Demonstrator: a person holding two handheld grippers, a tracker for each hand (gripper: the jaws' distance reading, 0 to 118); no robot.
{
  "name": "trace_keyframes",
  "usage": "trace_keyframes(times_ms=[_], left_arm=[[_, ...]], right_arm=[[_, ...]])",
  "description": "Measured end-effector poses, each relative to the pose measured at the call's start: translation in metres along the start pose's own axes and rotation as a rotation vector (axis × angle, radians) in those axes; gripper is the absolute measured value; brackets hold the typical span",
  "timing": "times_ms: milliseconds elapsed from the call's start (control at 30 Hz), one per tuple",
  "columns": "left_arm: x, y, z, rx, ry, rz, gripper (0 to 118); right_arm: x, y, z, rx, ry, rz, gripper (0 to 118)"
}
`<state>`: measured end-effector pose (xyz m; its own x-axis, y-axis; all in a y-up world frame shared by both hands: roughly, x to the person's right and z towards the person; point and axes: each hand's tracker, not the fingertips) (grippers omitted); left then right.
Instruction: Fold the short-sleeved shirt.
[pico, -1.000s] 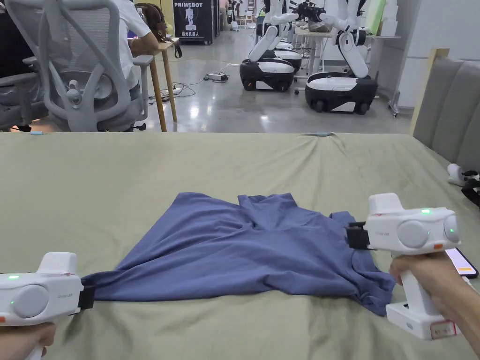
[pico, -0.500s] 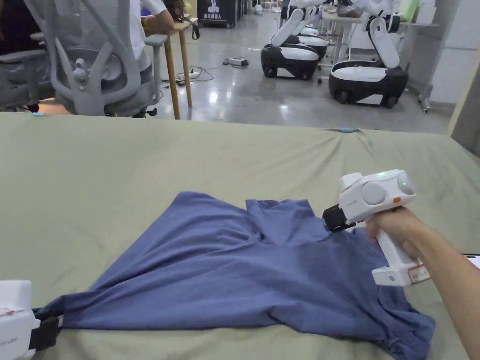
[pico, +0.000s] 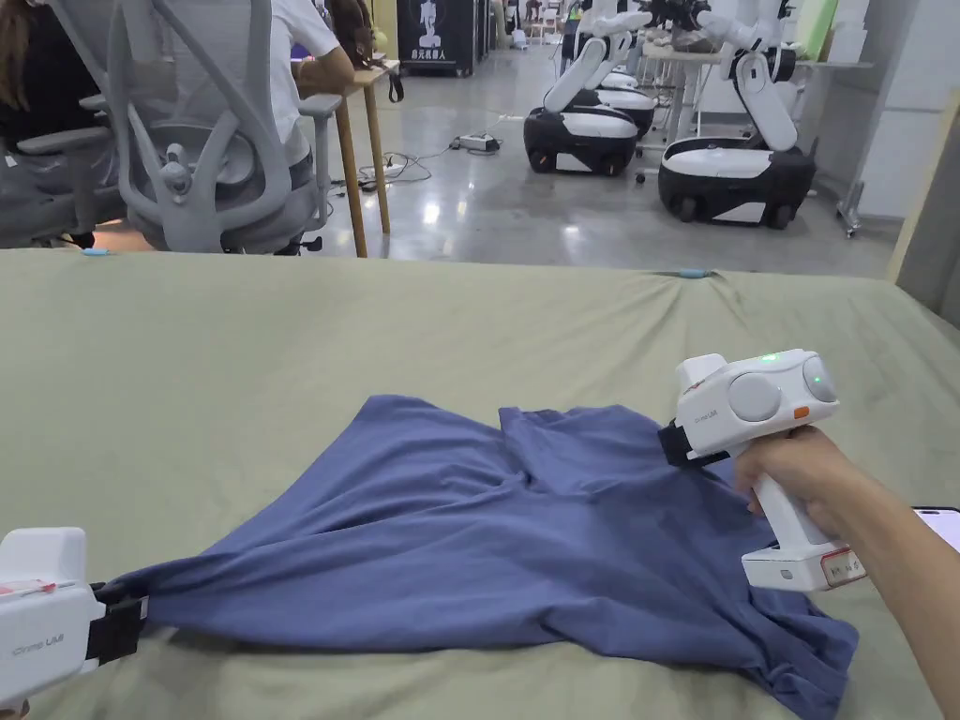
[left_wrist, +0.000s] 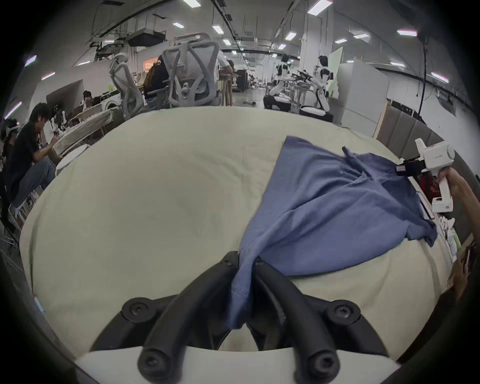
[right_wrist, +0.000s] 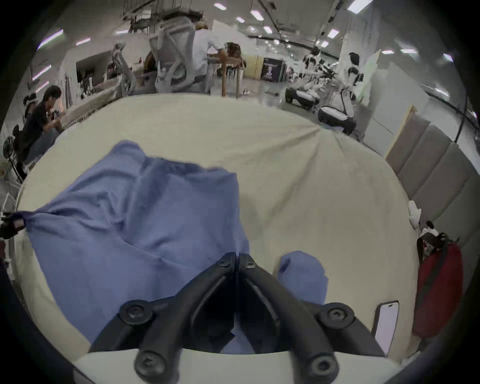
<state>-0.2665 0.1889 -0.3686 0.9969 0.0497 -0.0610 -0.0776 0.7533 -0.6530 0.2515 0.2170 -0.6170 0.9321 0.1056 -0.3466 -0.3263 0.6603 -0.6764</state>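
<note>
A blue short-sleeved shirt (pico: 525, 544) lies spread and wrinkled on the green bed sheet (pico: 375, 347). My left gripper (pico: 139, 614) sits at the near left, shut on a stretched corner of the shirt (left_wrist: 337, 194); cloth is bunched between the jaws of my left gripper (left_wrist: 245, 259). My right gripper (pico: 667, 445) hovers just over the shirt's right edge, near the collar area. In the right gripper view the jaws of my right gripper (right_wrist: 237, 256) meet tip to tip, with the shirt (right_wrist: 142, 220) lying below them and no cloth seen between them.
A phone (pico: 937, 525) lies on the sheet at the right, and a red bag (right_wrist: 436, 291) sits by the padded headboard (pico: 928, 234). Beyond the bed's far edge stand a grey office chair (pico: 187, 141), a seated person and wheeled robots (pico: 731, 169).
My right gripper has moved left and farther from me, from beside the right sleeve to the shirt's upper right edge. The left gripper keeps its hold on the corner.
</note>
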Motion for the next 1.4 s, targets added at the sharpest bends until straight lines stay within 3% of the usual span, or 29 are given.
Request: trace_keyframes(times_ms=[167,300,600,767,933,1100,1233,1400], left_arm=[[0.018,0.058,0.024,0.092,-0.024,-0.041,2],[0.032,0.138,0.031,0.198,-0.046,-0.044,2],[0.064,0.301,0.035,0.353,-0.054,-0.012,2],[0.077,0.380,0.056,0.461,-0.045,-0.039,2],[0.084,0.440,0.092,0.539,-0.017,-0.051,2],[0.081,0.474,0.116,0.623,0.019,-0.053,2],[0.076,0.482,0.124,0.675,0.040,-0.043,2],[0.075,0.477,0.104,0.645,0.051,-0.028,2]], right_arm=[[0.002,0.024,0.083,0.125,-0.057,0.009,2],[0.015,0.054,0.149,0.237,-0.187,0.033,2],[0.071,0.119,0.240,0.435,-0.376,-0.125,2],[0.096,0.166,0.286,0.569,-0.420,-0.236,2],[0.105,0.219,0.334,0.645,-0.473,-0.228,2],[0.108,0.245,0.362,0.807,-0.398,-0.332,2],[0.110,0.256,0.364,0.811,-0.425,-0.297,2],[0.110,0.258,0.347,0.777,-0.406,-0.308,2]])
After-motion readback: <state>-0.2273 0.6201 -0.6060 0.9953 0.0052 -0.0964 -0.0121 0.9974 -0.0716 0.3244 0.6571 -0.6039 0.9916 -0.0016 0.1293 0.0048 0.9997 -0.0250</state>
